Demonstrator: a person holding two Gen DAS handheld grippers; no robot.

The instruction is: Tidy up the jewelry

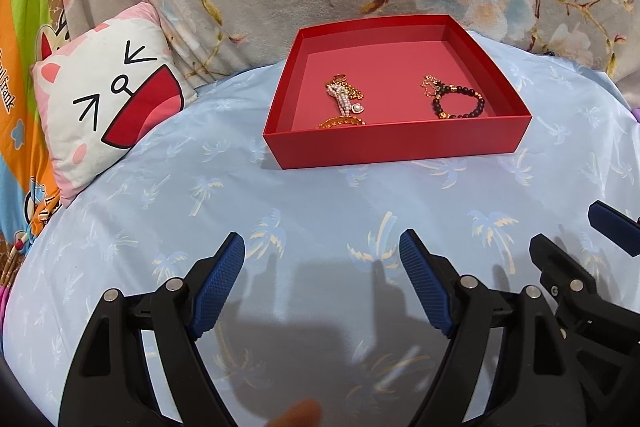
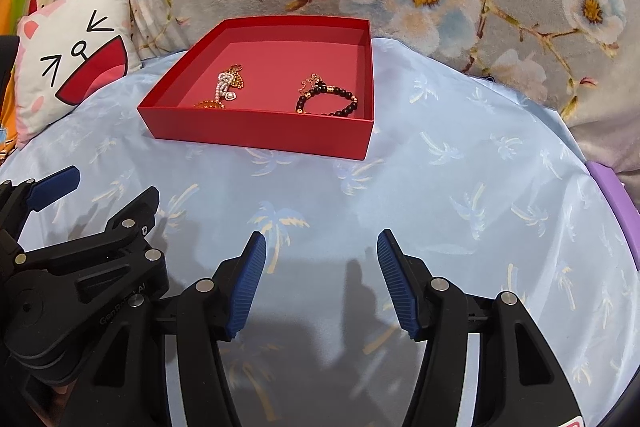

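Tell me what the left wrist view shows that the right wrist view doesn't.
Only the left wrist view: the orange cartoon cloth beside the pillow, seen at length, and the open left tool head-on. Only the right wrist view: a purple edge at the sheet's right, and the open right tool head-on. Both: the red box holding a jewelry tangle and a bead bracelet.

My left gripper [image 1: 322, 247]: black plastic frame, triangular cut-outs in arms, silver round pivot pins, blue ribbed pads [image 1: 424, 287] on fingers. My right gripper [image 2: 322, 247]: same black build, same blue ribbed pads [image 2: 248, 287], small red-white label at lower corner. Left housing bears partly legible pale lettering.
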